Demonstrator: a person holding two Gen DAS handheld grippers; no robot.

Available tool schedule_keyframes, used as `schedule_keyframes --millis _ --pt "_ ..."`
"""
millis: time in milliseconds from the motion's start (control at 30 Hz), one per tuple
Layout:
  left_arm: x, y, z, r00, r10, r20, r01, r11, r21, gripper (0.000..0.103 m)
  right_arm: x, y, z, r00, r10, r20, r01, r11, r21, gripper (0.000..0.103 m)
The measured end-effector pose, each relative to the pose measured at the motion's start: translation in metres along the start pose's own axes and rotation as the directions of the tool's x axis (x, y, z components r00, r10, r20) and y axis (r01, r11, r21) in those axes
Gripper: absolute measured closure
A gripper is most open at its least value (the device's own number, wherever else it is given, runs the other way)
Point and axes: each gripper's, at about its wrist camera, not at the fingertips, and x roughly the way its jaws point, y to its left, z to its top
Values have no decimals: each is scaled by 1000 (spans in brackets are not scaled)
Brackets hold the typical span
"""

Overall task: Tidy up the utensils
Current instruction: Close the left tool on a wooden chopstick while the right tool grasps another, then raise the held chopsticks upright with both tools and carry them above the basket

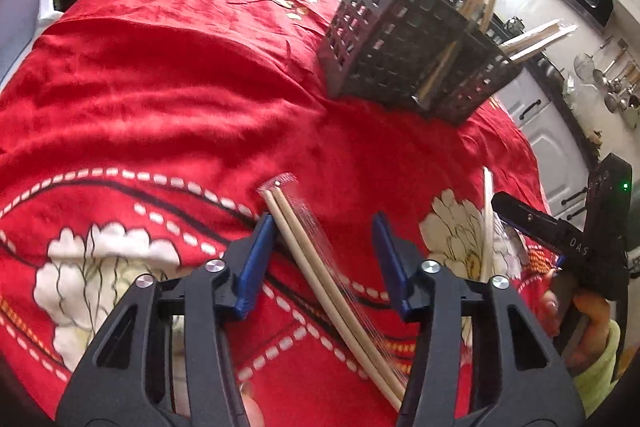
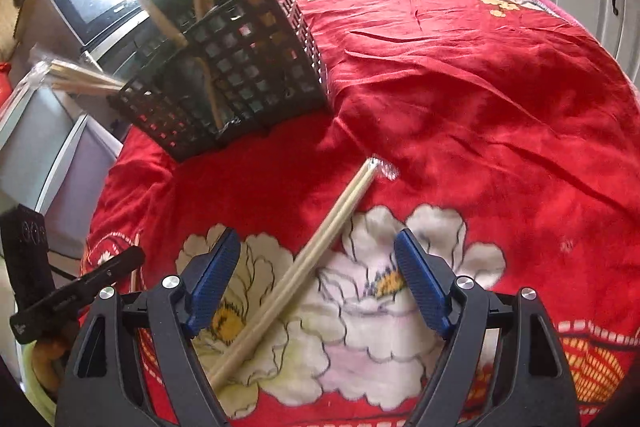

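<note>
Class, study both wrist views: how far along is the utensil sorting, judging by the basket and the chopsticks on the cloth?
Done: several chopsticks already stand in the black basket. In hand: nothing gripped yet; the left tongs straddle one wrapped chopstick pair, and the right tongs hang open over another pair. Left: grip both pairs on the red cloth and put them in the basket.

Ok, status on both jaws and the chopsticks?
Left gripper open, astride wrapped chopsticks. Right gripper open over second pair. Both pairs on red cloth. Basket ahead, nothing blocking.
</note>
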Motion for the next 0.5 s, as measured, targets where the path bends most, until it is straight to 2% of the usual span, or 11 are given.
schedule_keyframes --millis 200,300,367,400,467,500 --pt "8 3 13 999 35 9 -35 999 4 75 16 2 18 999 -35 -18 35 999 0 26" --pt "12 6 18 999 44 14 -44 999 -3 84 22 1 26 997 -73 -11 73 997 2 41" --pt "14 8 20 999 52 17 -51 999 -7 90 24 1 29 995 -101 -7 101 995 -3 56" --pt "14 9 21 999 51 19 -51 999 -10 90 25 -1 31 994 -106 -5 106 994 -3 61" --pt "15 9 23 999 50 21 -49 999 -12 91 25 -6 33 993 -118 -1 118 993 1 78" --pt "16 9 23 998 51 21 -51 999 -10 91 26 -9 34 993 -115 0 115 993 8 80"
